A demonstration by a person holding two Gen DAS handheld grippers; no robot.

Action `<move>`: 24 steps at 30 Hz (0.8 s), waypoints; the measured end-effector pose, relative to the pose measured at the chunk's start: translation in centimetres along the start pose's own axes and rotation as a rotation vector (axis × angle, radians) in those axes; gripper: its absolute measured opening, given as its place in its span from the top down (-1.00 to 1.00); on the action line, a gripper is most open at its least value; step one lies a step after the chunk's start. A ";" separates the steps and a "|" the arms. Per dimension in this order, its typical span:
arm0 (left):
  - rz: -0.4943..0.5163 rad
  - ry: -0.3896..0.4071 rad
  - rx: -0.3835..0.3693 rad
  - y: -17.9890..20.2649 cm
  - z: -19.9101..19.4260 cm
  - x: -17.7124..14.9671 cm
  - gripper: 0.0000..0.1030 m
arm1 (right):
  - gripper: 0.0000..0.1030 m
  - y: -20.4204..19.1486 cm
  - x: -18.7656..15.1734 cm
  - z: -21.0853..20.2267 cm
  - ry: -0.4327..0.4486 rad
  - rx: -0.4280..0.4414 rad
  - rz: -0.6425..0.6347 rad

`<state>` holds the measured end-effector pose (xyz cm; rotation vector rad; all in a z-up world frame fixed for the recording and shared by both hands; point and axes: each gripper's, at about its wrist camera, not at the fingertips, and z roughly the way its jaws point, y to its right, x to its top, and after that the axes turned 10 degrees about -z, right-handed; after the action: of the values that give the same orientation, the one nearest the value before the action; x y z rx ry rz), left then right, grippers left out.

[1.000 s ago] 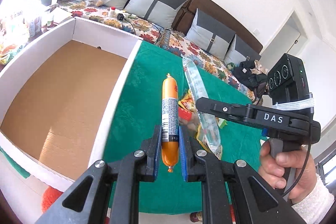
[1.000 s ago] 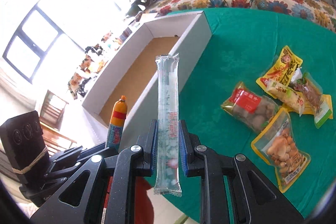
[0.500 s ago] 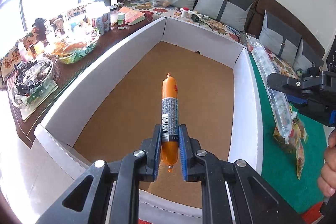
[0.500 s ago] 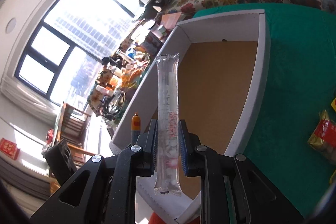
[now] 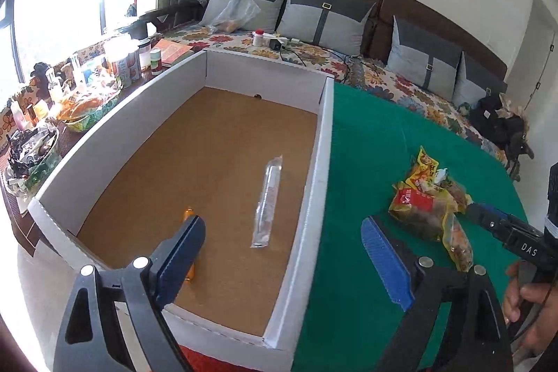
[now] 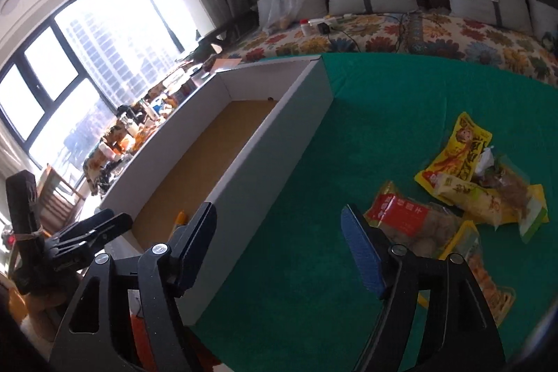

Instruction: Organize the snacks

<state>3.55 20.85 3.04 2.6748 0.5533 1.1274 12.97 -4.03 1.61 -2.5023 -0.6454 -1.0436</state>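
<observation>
I see the orange sausage stick point(image 5: 188, 215) lying on the brown cardboard floor of the wide, shallow white-walled box point(image 5: 324, 142), near its front left corner, mostly hidden behind my left finger. The long clear plastic tube packet point(image 5: 266, 206) lies flat on the same floor, to the right of the sausage and near the box's right wall, well apart from it. Both are loose; nothing touches them.

My left gripper point(image 5: 284, 253) hangs above the box's near end with its jaws opening, spread wide, and nothing between the blue pads. My right gripper point(image 6: 279, 239) is over the green tablecloth point(image 6: 383, 114) beside the box's right wall; its jaws are also opening, with nothing between them.

On the cloth to the right sits the heap of remaining snack bags point(image 6: 467, 183): a yellow printed pouch, a red-labelled clear bag and others overlapping. In the left view a hand point(image 5: 530, 298) grips the right gripper's handle at the frame edge.

Beyond the table runs a floral-covered sofa point(image 5: 348, 58) with grey cushions, and a cluttered side table point(image 5: 69, 93) stands by the window.
</observation>
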 end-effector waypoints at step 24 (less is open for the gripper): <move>0.162 -0.167 0.118 13.2 16.9 -10.6 -0.98 | -0.48 24.5 -12.6 -4.6 -0.103 -0.462 0.207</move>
<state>12.41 4.00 -11.48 2.9267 0.3919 0.9229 15.48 -30.12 -8.08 -2.9528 -0.1728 -1.0893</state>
